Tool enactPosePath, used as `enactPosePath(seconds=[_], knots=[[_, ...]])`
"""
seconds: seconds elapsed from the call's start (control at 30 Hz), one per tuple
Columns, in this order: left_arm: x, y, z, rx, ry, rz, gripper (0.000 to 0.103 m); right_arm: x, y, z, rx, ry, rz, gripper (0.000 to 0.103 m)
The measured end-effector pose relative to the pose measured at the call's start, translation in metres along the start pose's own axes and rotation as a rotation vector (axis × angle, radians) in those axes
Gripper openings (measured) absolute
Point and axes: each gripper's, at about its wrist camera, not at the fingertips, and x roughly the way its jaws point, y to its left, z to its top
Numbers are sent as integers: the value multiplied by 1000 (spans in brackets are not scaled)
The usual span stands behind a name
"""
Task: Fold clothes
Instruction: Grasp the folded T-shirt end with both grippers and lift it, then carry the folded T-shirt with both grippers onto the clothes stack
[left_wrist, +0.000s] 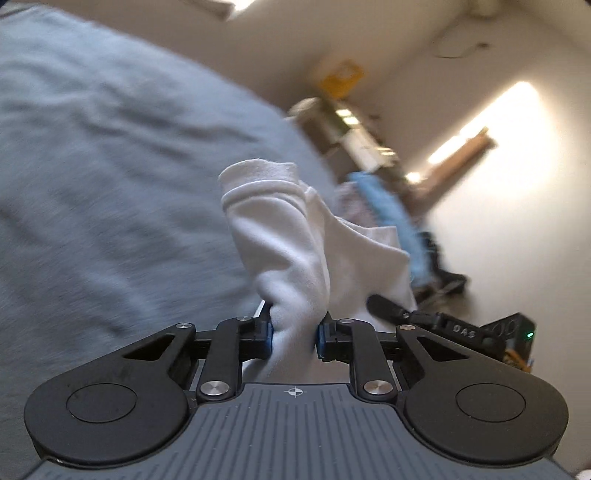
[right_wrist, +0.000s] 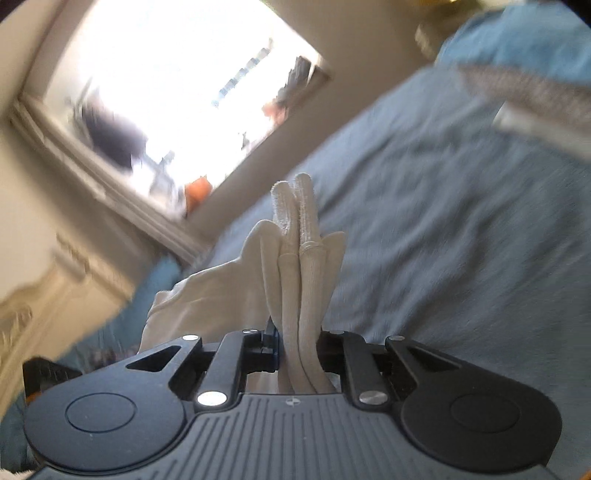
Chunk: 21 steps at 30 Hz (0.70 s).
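Note:
A white garment (left_wrist: 291, 236) is pinched in my left gripper (left_wrist: 294, 338), whose blue pads press on a bunched fold of it. The cloth rises from the jaws and drapes off to the right above a grey-blue bedspread (left_wrist: 110, 166). In the right wrist view my right gripper (right_wrist: 297, 350) is shut on another bunched part of the same white garment (right_wrist: 299, 266), with a ribbed hem standing up between the fingers. More of the cloth hangs away to the left. The other gripper (left_wrist: 417, 317) shows dark at the right of the left wrist view.
The bedspread (right_wrist: 443, 221) fills much of both views. A bright window (right_wrist: 177, 85) stands beyond the bed. Blurred shelves (left_wrist: 351, 133) and a light blue cloth (left_wrist: 388, 206) lie along a wall. A grey garment (right_wrist: 528, 99) lies on the bed at upper right.

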Motion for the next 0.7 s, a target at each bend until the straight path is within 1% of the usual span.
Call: enactPosePath(seconds=[0.07, 0.1, 0.2, 0.3, 0.43, 0.57, 0.7], knots=[[8, -24, 10, 42, 14, -56, 18, -33, 3, 10, -7, -84, -18, 14], [15, -37, 17, 66, 23, -81, 18, -42, 8, 16, -13, -117, -27, 14], [38, -77, 37, 142, 42, -146, 18, -80, 18, 47, -81, -217, -81, 14], [71, -122, 59, 229, 28, -200, 18, -112, 25, 84, -163, -299, -138, 14], [129, -172, 84, 292, 4, -260, 18, -143, 15, 140, -270, -389, -211, 14], [186, -212, 105, 329, -8, -300, 18, -164, -5, 196, -347, -464, -247, 14], [231, -243, 118, 348, -14, -337, 18, -184, -40, 244, -352, -517, -251, 14]])
